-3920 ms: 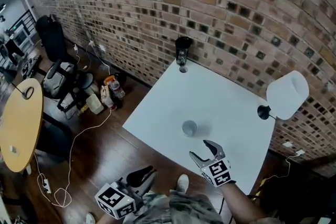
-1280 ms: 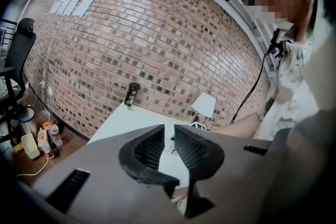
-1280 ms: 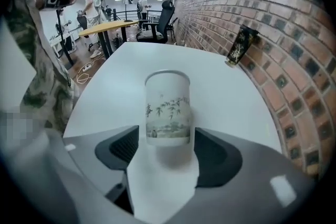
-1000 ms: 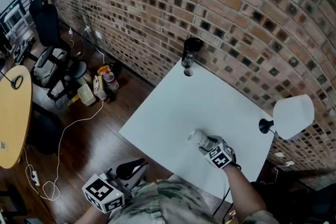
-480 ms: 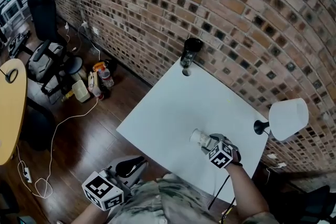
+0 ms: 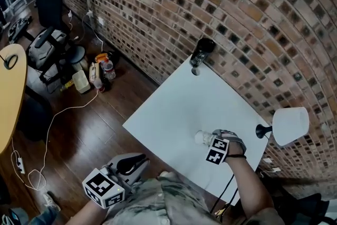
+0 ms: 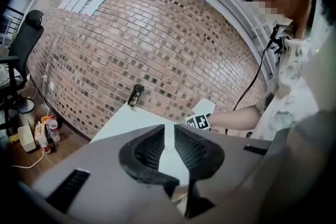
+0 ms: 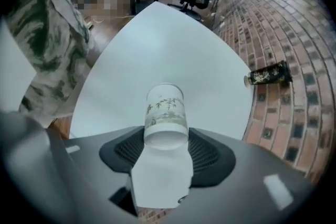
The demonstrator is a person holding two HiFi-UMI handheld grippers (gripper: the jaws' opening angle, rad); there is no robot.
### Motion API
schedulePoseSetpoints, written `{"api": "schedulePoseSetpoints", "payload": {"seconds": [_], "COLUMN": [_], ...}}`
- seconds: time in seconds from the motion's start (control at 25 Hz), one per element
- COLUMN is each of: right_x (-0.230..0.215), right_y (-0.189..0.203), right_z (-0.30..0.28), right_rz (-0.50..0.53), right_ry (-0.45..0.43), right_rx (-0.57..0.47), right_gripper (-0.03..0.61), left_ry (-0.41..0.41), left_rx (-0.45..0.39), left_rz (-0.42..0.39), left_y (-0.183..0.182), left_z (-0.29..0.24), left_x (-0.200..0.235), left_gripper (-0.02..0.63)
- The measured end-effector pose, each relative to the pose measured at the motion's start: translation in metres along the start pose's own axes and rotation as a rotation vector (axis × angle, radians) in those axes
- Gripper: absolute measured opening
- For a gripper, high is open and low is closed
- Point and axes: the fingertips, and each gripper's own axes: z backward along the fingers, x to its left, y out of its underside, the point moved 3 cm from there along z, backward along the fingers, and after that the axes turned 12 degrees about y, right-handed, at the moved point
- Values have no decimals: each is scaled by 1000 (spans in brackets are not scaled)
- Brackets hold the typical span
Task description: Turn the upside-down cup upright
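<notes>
Two grippers: one in each of the person's hands
Right gripper (image 6: 206, 139): fingers closed on the cup, one pad pressed to each side near its end
Cup (image 8: 166, 110): pale, printed with green leaves; stuck out beyond the fingers, over the white worktop (image 6: 174, 108) near its front edge
Left gripper (image 7: 169, 143): fingers a narrow slit apart, nothing between them; held off the worktop's near corner, well apart from the cup
Dark bottle (image 6: 201, 51): stood at the far corner, beside the brick wall

Pale cup (image 8: 166, 113) (green bamboo sprigs printed) gripped between the right tool's (image 8: 167, 152) jaws, seemingly tipped sideways.
</notes>
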Motion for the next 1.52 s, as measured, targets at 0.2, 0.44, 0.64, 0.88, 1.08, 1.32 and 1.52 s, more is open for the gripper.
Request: {"api": "schedulePoseSetpoints", "payload": {"seconds": [0.2, 0.44, 0.64, 0.88, 1.08, 1.32, 1.52], "right_x": [0, 2, 2, 1, -6, 2, 61], "right_y": [-22, -50, -58, -57, -53, -28, -6], "right_z": [-4, -3, 0, -5, 10, 63, 113], "right_rz": [73, 91, -3, -101, -266, -639, -898], "right_ry": [-55, -128, -164, -161, -92, 39, 5], "right_rx": [55, 69, 44, -3, -48, -162, -281], "right_gripper": [259, 259, 261, 319, 360, 368, 343], "left_ry": [0, -5, 5, 26, 72, 180, 209], "left_rx": [-9, -10, -1, 30, 69, 139, 171], "left_rz": [5, 20, 18, 26, 25, 15, -70], "left_y": [1, 0, -3, 2, 6, 21, 18], "left_z": [17, 33, 50, 62, 71, 59, 45], "left_x": [13, 20, 24, 31, 38, 43, 16], "left_gripper": [63, 63, 63, 63, 63, 63, 63]}}
